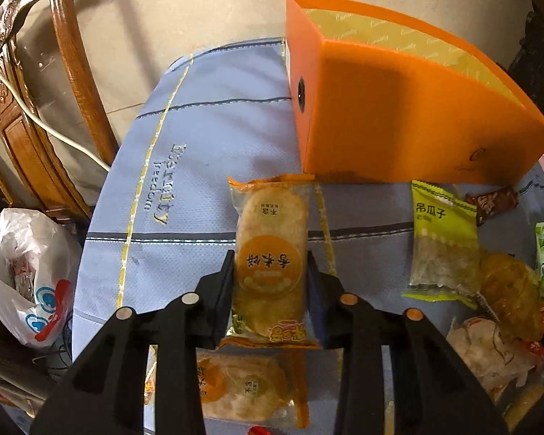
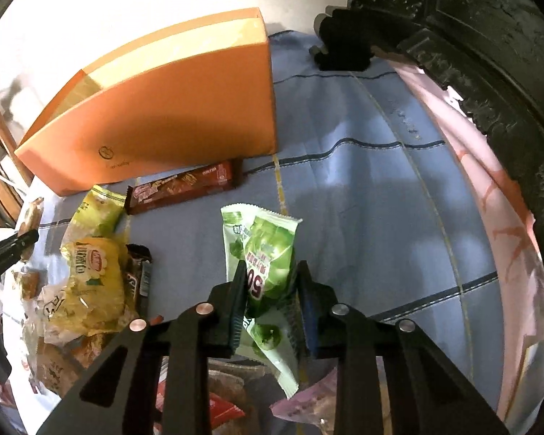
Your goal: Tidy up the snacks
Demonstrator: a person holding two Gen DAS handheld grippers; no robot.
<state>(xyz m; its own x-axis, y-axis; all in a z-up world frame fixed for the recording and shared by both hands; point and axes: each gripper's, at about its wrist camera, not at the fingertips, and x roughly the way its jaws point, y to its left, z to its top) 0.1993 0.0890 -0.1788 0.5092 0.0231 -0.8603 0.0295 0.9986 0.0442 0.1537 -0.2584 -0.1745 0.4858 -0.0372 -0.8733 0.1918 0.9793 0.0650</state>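
Orange box (image 1: 399, 116) at far side, pale yellow-green lining with faint script. Light blue cloth (image 1: 206, 166) on worktop, crossed by dark blue and yellow stripes. Clear rice-cracker pack (image 1: 270, 253) with orange edges and orange disc. Lime-green seed packet (image 1: 442, 239) to the right. Dark brown bar (image 2: 181, 186) near box, red end. Green-and-white packet (image 2: 268, 264) printed with green fruit. Yellow bag (image 2: 94, 275) at left. Black hand-held gripper (image 1: 271, 275) fingers.

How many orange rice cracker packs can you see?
2: one rice cracker pack held in the left hand-held gripper, another lying beneath it on the table. More may hide in the pile.
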